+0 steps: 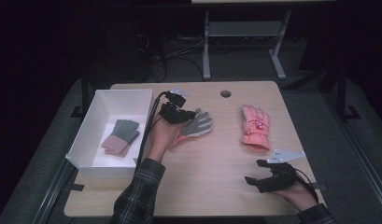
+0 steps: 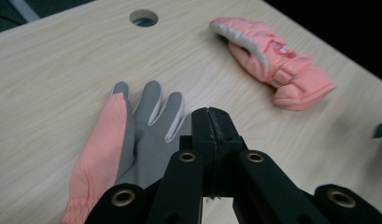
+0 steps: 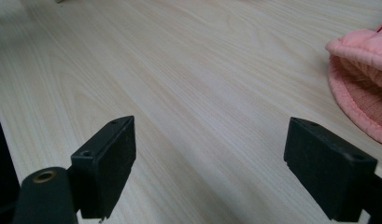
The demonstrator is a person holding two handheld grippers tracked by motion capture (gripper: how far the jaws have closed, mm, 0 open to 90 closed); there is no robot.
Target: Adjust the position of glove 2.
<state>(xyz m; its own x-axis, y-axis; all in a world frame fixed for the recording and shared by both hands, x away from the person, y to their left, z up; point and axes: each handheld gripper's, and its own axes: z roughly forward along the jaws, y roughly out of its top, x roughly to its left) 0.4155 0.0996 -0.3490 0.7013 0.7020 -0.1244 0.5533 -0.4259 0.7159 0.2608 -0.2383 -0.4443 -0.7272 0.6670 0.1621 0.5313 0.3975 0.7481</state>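
- Your left gripper point(image 2: 211, 122) is sitting with its jaws clenched tight together over the grey-and-pink work glove point(image 2: 132, 140), which is lying palm up near the middle of the wooden table point(image 1: 212, 163), just right of the white bin point(image 1: 86, 135).
- Whether the jaws are pinching any of the glove's fabric, you cannot tell; the closed tips are hiding the spot by the thumb side.
- This glove is looking thin, limp and light: judge it as something that is going to droop and fold when lifted, not slide.
- Taking a fold of the palm or the cuff is likely giving a surer hold than a fingertip.
- Your right gripper point(image 3: 209, 154) is resting near the front edge with jaws released wide, holding nothing, beside the padded pink ski glove point(image 1: 255, 127).
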